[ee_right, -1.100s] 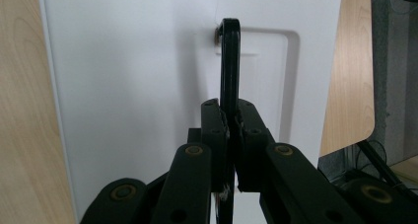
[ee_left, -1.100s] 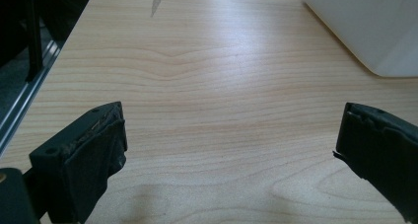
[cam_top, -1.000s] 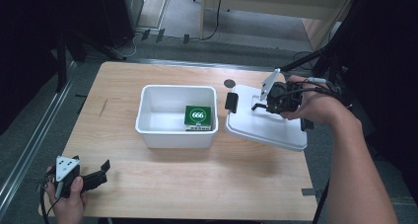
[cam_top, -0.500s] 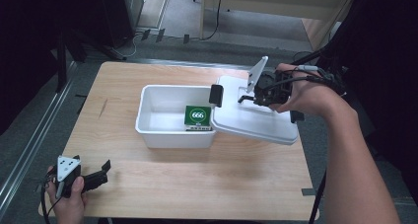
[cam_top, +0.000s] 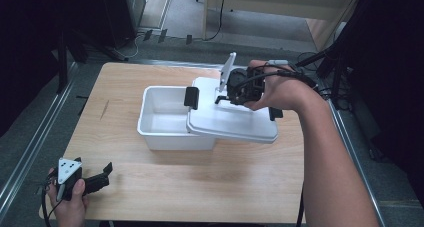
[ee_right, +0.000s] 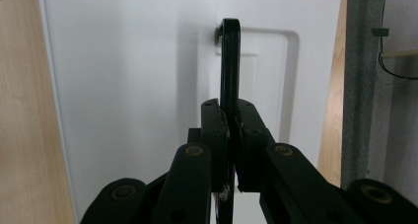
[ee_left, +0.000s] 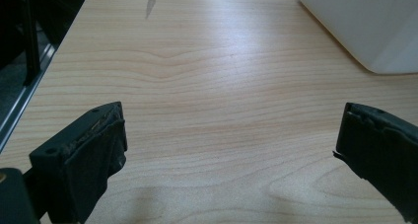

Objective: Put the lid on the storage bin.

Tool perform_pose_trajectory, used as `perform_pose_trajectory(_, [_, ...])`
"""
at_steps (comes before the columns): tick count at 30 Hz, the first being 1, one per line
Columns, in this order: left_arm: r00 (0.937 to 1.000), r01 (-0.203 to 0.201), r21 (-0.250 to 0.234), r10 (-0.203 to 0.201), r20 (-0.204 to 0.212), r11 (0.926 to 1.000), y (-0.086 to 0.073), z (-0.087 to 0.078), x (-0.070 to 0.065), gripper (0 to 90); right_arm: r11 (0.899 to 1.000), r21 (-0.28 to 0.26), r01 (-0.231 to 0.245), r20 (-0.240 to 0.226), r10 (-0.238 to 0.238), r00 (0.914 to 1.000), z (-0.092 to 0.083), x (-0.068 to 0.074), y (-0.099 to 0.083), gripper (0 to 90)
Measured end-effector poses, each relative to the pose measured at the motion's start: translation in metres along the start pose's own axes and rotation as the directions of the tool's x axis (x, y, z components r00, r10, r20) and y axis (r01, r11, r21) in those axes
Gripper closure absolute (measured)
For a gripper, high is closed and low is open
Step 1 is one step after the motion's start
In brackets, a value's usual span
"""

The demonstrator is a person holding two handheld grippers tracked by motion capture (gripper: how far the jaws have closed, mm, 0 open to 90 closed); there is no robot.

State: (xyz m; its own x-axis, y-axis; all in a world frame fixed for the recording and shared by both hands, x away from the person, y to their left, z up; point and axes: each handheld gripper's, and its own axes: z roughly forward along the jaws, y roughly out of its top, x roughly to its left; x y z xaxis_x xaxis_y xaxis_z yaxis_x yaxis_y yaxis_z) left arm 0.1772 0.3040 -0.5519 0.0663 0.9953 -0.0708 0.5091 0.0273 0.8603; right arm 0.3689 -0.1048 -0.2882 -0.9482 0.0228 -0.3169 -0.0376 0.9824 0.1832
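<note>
A white bin (cam_top: pixel 162 122) stands in the middle of the wooden table (cam_top: pixel 150 187). Over its right half hangs the white lid (cam_top: pixel 235 123), tilted, with a black clip (cam_top: pixel 191 97) at its left end. My right gripper (cam_top: pixel 226 94) is shut on the lid's thin black handle (ee_right: pixel 229 61); in the right gripper view the jaws pinch that handle against the white lid (ee_right: pixel 123 86), the right gripper (ee_right: pixel 230 120) pointing down at it. My left gripper (cam_top: pixel 102 173) rests at the table's front left corner, open; the left gripper (ee_left: pixel 231 135) has bare wood between its fingers (ee_left: pixel 93 150), the bin's corner (ee_left: pixel 365 21) ahead.
A second black clip (cam_top: pixel 274 113) sits at the lid's right end. A metal rail (cam_top: pixel 35 137) runs along the table's left edge. Cables (cam_top: pixel 310 77) trail off the back right. Dark stands and a wooden frame stand behind the table.
My right gripper has carried the lid leftward and a little up, from the table right of the bin to over the bin's right half, hiding the green box inside. The left gripper stayed put.
</note>
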Motion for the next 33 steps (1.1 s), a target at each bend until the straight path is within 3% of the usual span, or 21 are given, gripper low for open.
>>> perform_pose_trajectory(15, [0.9999, 0.007, -0.001, -0.007, 0.011, 1.0000, 0.000, -0.001, 0.001, 0.0, 0.998, -0.014, 0.058, -0.027, -0.058, 0.9980, 0.024, -0.004, 0.055, 85.4])
perform_pose_trajectory(17, [0.9999, 0.007, -0.001, -0.007, 0.013, 1.0000, 0.000, -0.001, 0.001, 0.0, 0.999, -0.010, 0.041, -0.027, -0.041, 0.9988, 0.025, -0.004, 0.058, 85.4])
perform_pose_trajectory(33, [0.9996, 0.014, -0.002, -0.014, 0.023, 0.9999, 0.000, -0.001, 0.002, 0.0, 0.998, -0.011, 0.066, -0.048, -0.066, 0.9967, 0.051, -0.007, 0.097, 85.4])
